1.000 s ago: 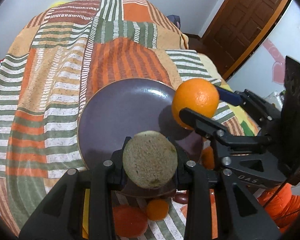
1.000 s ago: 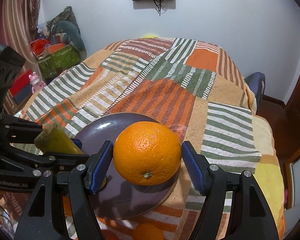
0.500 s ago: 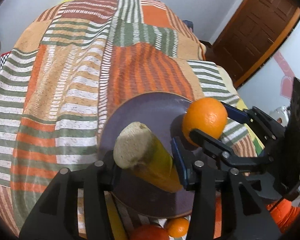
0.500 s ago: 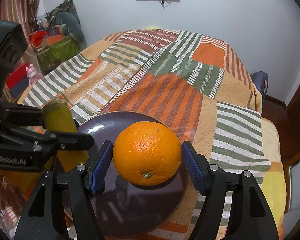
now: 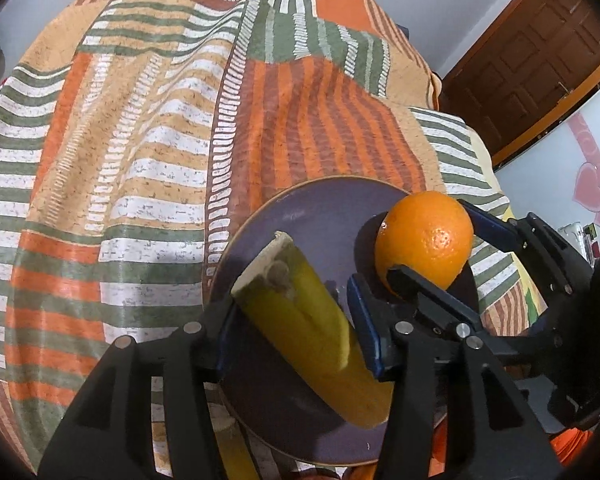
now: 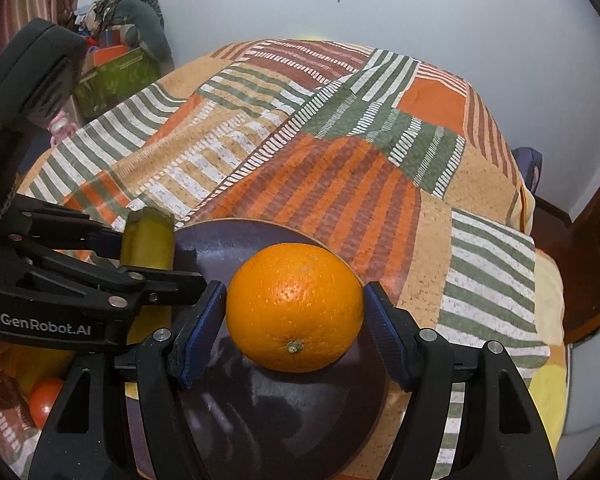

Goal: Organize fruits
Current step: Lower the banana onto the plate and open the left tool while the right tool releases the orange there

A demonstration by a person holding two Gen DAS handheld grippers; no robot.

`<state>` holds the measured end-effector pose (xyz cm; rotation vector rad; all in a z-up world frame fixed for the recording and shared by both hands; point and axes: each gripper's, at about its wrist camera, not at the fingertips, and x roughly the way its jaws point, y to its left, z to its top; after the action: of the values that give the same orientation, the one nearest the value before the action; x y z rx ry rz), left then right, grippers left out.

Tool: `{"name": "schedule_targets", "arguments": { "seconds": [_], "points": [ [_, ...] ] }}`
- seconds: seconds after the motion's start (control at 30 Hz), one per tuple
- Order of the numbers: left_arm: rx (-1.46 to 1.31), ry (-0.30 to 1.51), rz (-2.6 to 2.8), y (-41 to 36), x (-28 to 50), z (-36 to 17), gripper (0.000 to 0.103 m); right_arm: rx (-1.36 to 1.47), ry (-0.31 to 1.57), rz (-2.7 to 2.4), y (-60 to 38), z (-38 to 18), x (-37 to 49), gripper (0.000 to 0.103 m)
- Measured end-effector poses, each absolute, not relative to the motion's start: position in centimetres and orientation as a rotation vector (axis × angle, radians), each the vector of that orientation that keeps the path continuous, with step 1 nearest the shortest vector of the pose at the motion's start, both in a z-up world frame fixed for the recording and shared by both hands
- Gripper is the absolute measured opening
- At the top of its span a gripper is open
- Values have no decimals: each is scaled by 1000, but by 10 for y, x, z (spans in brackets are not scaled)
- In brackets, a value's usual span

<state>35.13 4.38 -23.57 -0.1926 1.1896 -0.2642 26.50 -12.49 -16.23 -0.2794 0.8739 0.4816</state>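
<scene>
Banana [image 5: 312,332] lower now, tilted over plate [image 5: 300,216] rim.

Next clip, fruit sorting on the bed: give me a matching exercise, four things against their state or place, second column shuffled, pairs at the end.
Things:
1. orange
2. banana bunch
3. purple plate
4. red fruit

States:
A. lies on the striped bedspread
B. stem up between the left gripper's opening jaws
C. clamped by the right gripper
D. off the plate, low at the left edge

Pairs: 1-C, 2-B, 3-A, 4-D
</scene>
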Motion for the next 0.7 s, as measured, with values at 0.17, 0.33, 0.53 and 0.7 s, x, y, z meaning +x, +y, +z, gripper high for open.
{"name": "schedule_targets", "arguments": {
  "seconds": [0.17,0.33,0.53,0.7],
  "points": [
    [-204,1203,-275,46,353,-238,53,-276,874,481,-124,-163,266,68],
    [-194,1183,-258,46,351,-231,70,-273,862,483,-125,-157,264,67],
    [-177,1146,-225,49,341,-216,70,-250,832,489,-131,-144,255,68],
    [-153,1088,-199,52,321,-191,70,-217,803,483,-140,-130,242,68]
  ]
}}
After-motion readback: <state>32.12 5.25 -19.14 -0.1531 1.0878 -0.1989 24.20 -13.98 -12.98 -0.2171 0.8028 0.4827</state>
